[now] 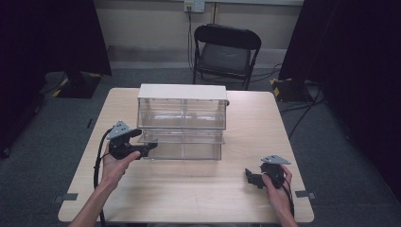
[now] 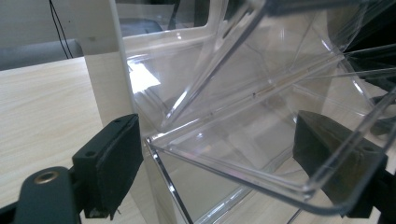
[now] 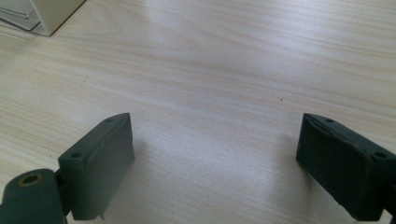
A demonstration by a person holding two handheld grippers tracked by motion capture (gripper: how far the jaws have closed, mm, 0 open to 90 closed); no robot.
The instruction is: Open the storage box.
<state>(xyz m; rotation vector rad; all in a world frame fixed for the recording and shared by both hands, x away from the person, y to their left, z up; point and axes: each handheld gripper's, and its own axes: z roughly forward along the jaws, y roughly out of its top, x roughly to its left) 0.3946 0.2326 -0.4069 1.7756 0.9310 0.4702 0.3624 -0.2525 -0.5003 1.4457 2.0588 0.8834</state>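
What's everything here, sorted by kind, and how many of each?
Handheld grippers: 2 (left gripper, right gripper)
Clear drawer cabinet: 1
Wooden table: 1
Black folding chair: 1
Total: 5

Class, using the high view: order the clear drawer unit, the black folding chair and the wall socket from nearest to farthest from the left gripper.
1. clear drawer unit, right beside the left gripper, mid-table.
2. black folding chair, on the floor past the table's far edge.
3. wall socket, on the back wall above the chair.
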